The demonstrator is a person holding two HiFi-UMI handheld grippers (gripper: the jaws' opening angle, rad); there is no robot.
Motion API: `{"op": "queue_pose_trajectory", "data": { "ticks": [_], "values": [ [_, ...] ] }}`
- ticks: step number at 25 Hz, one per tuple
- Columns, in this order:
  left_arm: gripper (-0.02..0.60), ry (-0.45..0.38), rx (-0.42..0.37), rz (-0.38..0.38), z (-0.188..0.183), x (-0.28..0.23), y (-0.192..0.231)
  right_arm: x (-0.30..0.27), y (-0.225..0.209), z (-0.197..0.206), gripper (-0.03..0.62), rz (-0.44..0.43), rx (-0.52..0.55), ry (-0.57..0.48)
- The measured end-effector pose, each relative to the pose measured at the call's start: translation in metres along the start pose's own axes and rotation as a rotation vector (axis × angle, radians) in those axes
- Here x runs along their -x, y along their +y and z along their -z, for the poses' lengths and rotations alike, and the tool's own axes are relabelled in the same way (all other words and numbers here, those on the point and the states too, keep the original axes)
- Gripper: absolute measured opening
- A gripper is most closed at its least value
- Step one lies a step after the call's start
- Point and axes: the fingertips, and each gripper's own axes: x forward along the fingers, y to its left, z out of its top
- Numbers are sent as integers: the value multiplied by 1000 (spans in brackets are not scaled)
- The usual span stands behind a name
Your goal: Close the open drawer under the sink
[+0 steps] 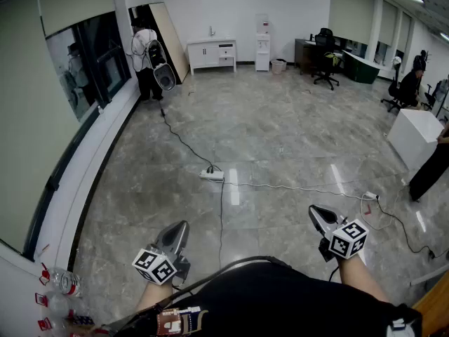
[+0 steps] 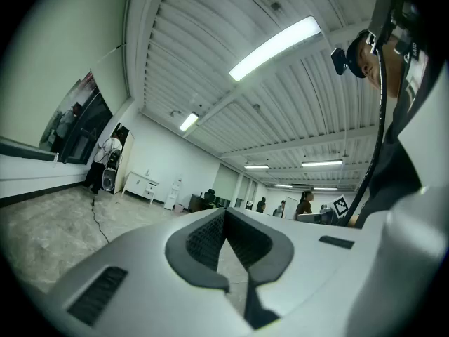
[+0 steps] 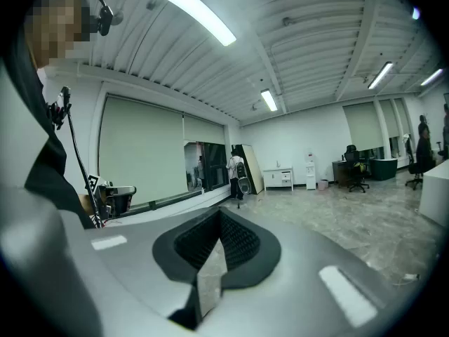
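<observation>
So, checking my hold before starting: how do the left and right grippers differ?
In the head view the left gripper sits lower, tips leaning right; the right gripper sits higher, tips leaning left. The left gripper's camera looks mostly at the ceiling, the right's more across the floor. Both are shut and empty.

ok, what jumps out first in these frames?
The left gripper and right gripper, both shut and empty, point out over a wide grey stone floor. A white power strip with trailing cables lies mid-floor. A white cabinet stands against the far wall.
</observation>
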Motion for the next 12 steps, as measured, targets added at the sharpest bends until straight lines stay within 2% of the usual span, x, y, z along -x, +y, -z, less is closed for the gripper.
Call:
{"op": "queue_pose_trajectory", "data": {
  "ticks": [8,12],
  "values": [
    [-2,15,-5,-3,-2,0,1,-3,2,3,-2,-1,-5,3],
    [-2,15,-2,9,2,-4,3,-6,0,5,0,-14,-44,-2]
  ]
}}
